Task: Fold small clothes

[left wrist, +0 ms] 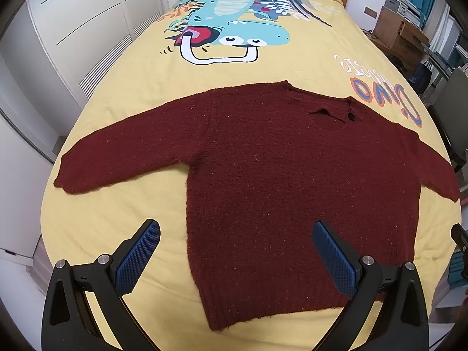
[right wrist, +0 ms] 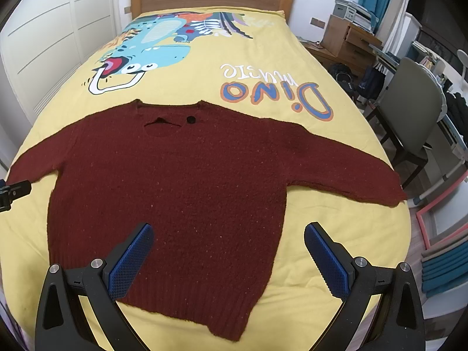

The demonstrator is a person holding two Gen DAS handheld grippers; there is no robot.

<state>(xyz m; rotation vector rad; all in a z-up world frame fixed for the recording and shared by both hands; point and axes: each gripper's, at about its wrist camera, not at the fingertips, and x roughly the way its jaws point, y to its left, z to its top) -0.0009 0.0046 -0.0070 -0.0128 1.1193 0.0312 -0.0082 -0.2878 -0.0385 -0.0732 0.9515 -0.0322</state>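
Lying flat on the bed (left wrist: 117, 122) is a dark red knit sweater (left wrist: 278, 175), front side up, both sleeves spread out to the sides and the ribbed hem toward the cameras. The bed cover is yellow with a big cartoon dino print (left wrist: 231, 29) past the sweater's neckline and "Dino music" lettering (right wrist: 275, 93) just beyond its collar and shoulder. There's a tear and a small round hole near the sweater's collar (right wrist: 169, 122). The left gripper (left wrist: 235, 254) hovers above the sweater's hem with its blue-padded fingers (left wrist: 137, 257) spread wide, holding nothing. Same deal with the right gripper (right wrist: 228, 259): fingers (right wrist: 327, 260) wide apart, empty, over the lower part of the sweater. Beside the bed, off past the sweater's sleeve, there's a grey chair (right wrist: 409, 111) and a wooden drawer unit (right wrist: 348, 44).
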